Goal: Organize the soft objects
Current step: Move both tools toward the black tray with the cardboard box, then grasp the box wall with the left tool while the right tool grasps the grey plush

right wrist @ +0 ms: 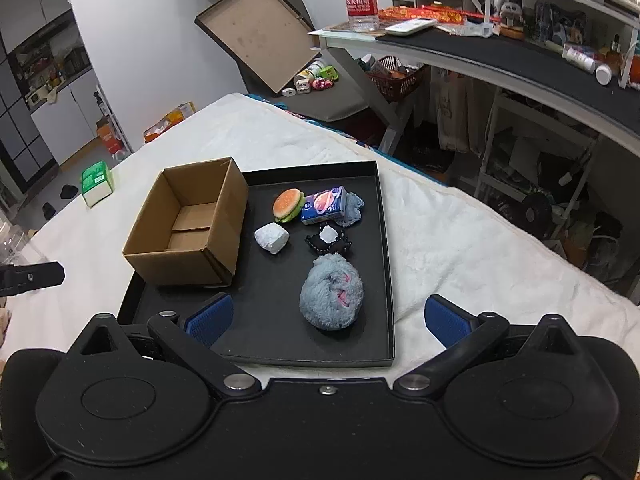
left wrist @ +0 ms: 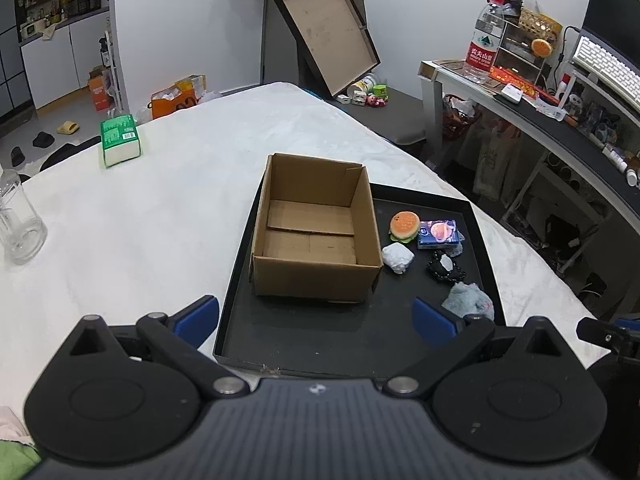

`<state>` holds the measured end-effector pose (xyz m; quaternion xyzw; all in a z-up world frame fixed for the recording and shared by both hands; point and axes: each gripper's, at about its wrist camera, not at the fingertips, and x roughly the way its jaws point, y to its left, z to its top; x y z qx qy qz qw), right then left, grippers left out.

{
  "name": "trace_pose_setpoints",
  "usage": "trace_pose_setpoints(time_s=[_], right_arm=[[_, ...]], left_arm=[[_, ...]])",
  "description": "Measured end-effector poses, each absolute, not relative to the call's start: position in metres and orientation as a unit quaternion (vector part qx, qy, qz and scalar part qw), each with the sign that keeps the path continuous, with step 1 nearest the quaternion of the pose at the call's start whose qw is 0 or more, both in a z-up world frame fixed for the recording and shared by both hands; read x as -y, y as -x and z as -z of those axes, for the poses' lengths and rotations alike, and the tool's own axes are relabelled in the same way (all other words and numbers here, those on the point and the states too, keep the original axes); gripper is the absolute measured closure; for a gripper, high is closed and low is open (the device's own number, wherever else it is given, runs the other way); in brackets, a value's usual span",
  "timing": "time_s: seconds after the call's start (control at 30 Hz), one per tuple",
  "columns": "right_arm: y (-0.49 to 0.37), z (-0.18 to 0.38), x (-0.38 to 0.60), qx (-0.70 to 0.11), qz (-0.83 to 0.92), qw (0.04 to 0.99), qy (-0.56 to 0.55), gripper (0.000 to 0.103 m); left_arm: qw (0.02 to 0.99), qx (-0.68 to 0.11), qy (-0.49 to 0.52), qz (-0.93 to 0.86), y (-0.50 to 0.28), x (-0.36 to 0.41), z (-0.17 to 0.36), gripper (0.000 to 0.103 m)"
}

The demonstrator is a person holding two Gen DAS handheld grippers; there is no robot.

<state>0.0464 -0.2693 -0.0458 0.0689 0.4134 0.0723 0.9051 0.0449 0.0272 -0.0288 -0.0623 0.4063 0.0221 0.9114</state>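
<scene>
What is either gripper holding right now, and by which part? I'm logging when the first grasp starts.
Nothing is held. The left gripper and right gripper both have jaws wide open, and the fluffy grey toy lies untouched on the black tray.

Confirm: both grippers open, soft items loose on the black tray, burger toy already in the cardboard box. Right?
Not quite. The cardboard box is empty; the left wrist view looks straight into it. The burger toy lies on the black tray beside the box. The left gripper and right gripper are both open, as you said.
</scene>
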Motion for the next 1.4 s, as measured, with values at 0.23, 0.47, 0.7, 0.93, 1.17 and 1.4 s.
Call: trace_pose_setpoints(time_s=[0.23,0.47,0.7,0.93,1.17,1.4], right_arm=[[-0.060,0.058,0.279,-0.413,-0.077,0.902,-0.096,0.000],[-0.079,0.078,0.278,-0.432,-0.077,0.891,-0.114,0.000],[-0.102,0.093,0.274,-0.450,-0.075,0.881,-0.123,0.000],[-0.126,0.110,0.271,-0.474,-0.062,0.870,-0.123,0.000],[-0.150,0.132,0.264,-0.507,-0.048,0.854,-0.111,0.000],[-0.166,0.155,0.254,-0.534,-0.042,0.838,-0.104,0.000]], left_arm=[[0.910,-0.408,0.067,-0.021,-0.061,-0.030,0.041,0.003],[0.906,-0.416,0.075,-0.030,-0.081,-0.038,0.059,0.008],[0.897,-0.428,0.098,-0.048,-0.110,-0.055,0.074,0.028],[0.885,-0.446,0.114,-0.074,-0.143,-0.074,0.091,0.033],[0.864,-0.482,0.118,-0.089,-0.174,-0.090,0.117,0.033],[0.843,-0.514,0.128,-0.090,-0.195,-0.103,0.143,0.033]])
